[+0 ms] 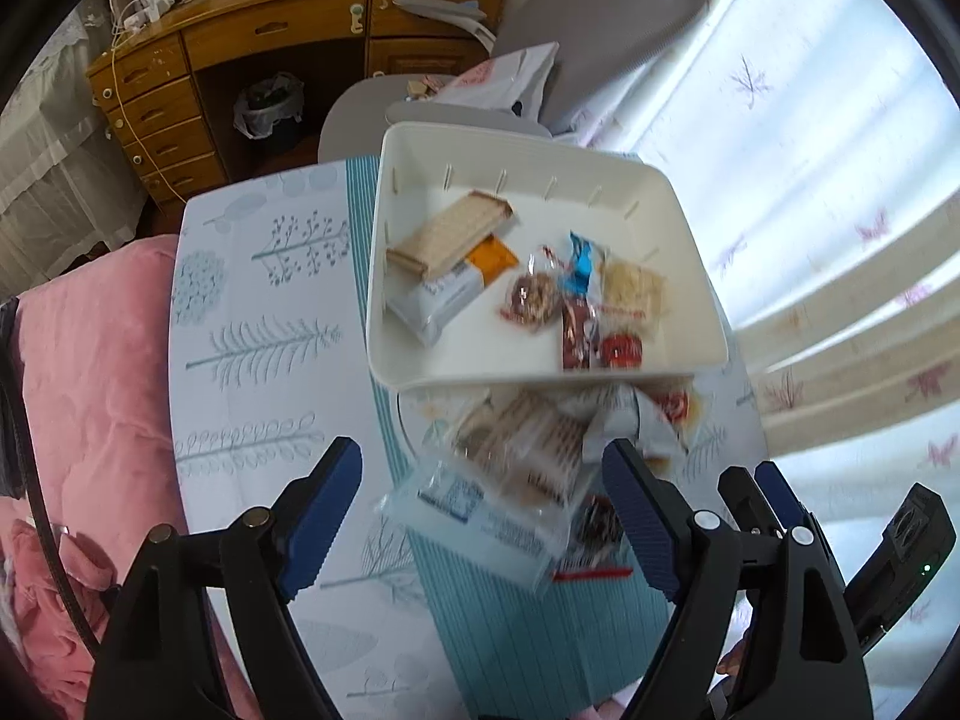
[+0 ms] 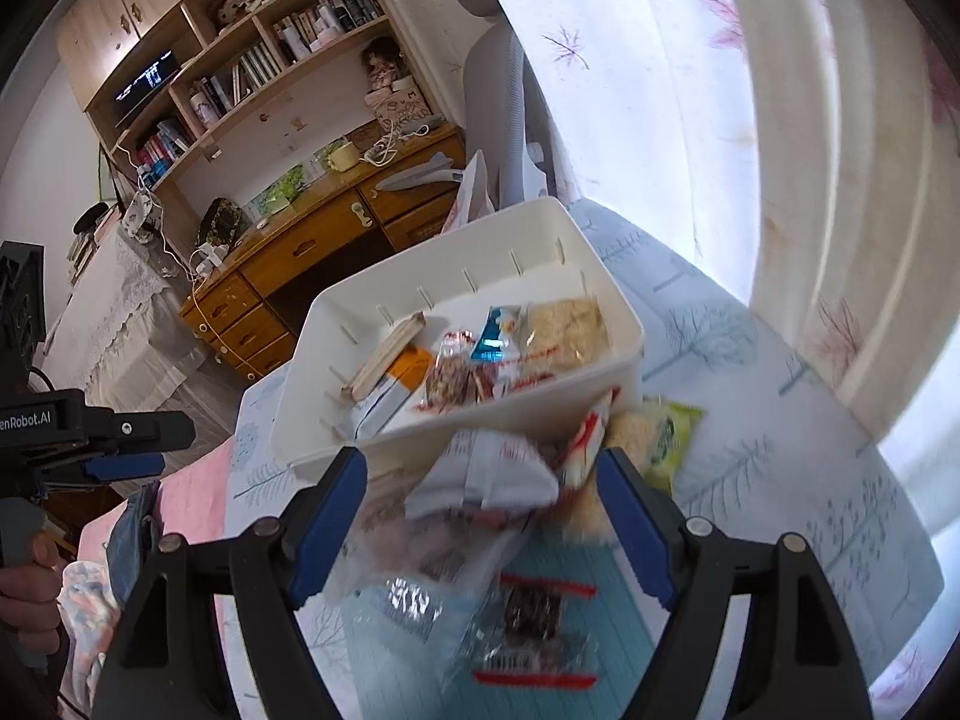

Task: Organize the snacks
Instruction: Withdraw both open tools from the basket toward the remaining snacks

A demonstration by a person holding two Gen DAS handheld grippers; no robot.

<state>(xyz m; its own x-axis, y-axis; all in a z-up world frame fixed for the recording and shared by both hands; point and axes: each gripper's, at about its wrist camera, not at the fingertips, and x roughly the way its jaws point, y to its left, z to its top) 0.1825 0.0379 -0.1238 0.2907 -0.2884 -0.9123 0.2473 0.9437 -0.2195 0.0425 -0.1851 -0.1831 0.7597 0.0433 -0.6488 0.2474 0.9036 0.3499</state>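
A white plastic bin [image 1: 543, 147] sits on a table [image 1: 252, 312] with a tree-print cloth, its long axis running from the near left toward the far right in the right wrist view, with a pale curtain [image 1: 840, 180] past its right side. Inside the bin, a tan wafer pack [image 1: 447, 234] lies at the left, angled toward the far wall across a white-and-orange bar [image 1: 447, 288]. Right of that, still in the bin, lie a round nut cluster in clear wrap [image 1: 531, 300], a blue wrapper [image 1: 579, 264], a dark red bar [image 1: 576, 336] and a pale cracker pack [image 1: 633, 294]. Just in front of the bin's near wall, loose snacks [image 1: 528, 450] lie heaped and blurred on the table, among them a yellow-green packet [image 2: 672, 432] at the right end. The left gripper [image 1: 483, 501] and the right gripper [image 2: 480, 519] both hang over this heap in front of the bin, each with its jaws spread apart and clasping nothing.
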